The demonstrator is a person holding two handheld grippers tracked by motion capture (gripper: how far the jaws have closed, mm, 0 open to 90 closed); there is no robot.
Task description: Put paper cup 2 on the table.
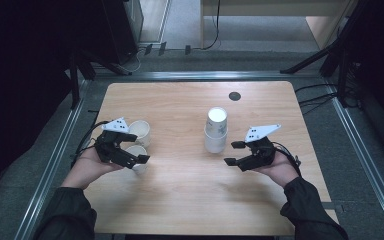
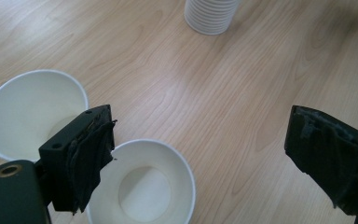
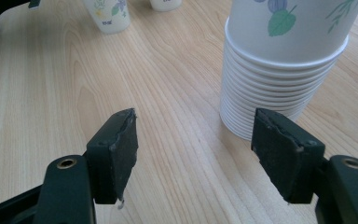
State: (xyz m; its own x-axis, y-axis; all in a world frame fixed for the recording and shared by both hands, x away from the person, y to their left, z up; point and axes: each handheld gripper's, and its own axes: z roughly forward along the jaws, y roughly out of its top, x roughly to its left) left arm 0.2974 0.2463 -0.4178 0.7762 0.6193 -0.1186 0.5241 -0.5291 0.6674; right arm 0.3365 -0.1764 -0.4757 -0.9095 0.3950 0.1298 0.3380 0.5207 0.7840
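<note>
On table: L claw released over two cups (upright); R claw released beside cup stack.

small dark print on far paper cup, too blurred to read

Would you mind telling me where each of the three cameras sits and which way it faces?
High view: above the person's side, looking forward and down on the table; both forearms, left gripper and right gripper show.
Left gripper view: rides the left gripper, looking down past its open jaws at two single cups.
Right gripper view: rides the right gripper, looking low across the table, its open jaws before the cup stack.
Shared: both gripper views catch the stack and the single cups.
</note>
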